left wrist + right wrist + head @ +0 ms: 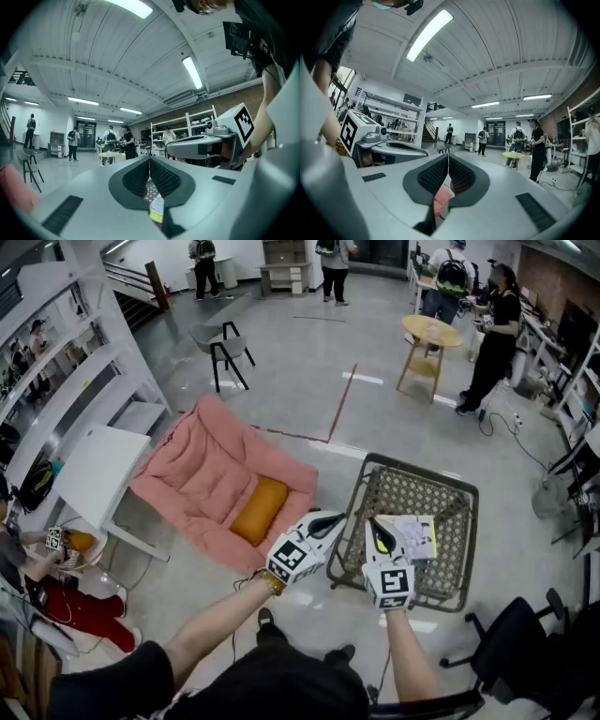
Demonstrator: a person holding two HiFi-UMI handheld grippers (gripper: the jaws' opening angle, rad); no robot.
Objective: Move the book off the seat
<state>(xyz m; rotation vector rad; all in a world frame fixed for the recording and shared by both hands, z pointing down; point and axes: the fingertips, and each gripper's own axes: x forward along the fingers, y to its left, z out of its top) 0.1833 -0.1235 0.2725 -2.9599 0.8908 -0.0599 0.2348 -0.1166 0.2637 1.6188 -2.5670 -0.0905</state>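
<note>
A thin book (410,536) lies flat on the woven seat (450,498) of a wicker chair, near the front rim, as a person stands over it with a tool in each hand. The book looks light and fairly floppy, and its glossy cover is probably slick. Lying flat on the open weave, it gives little to pinch from above, so a near edge or corner, gripped across cover and pages together, seems the likeliest hold. The left tool (330,519) hovers beside the seat's front-left corner, jaws pressed together on nothing. The right tool (379,538) hangs at the book's left edge, likewise clenched and empty; whether it touches the cover cannot be told. Both would need to open first. A pink padded lounger (206,474) sits on the floor nearby.
</note>
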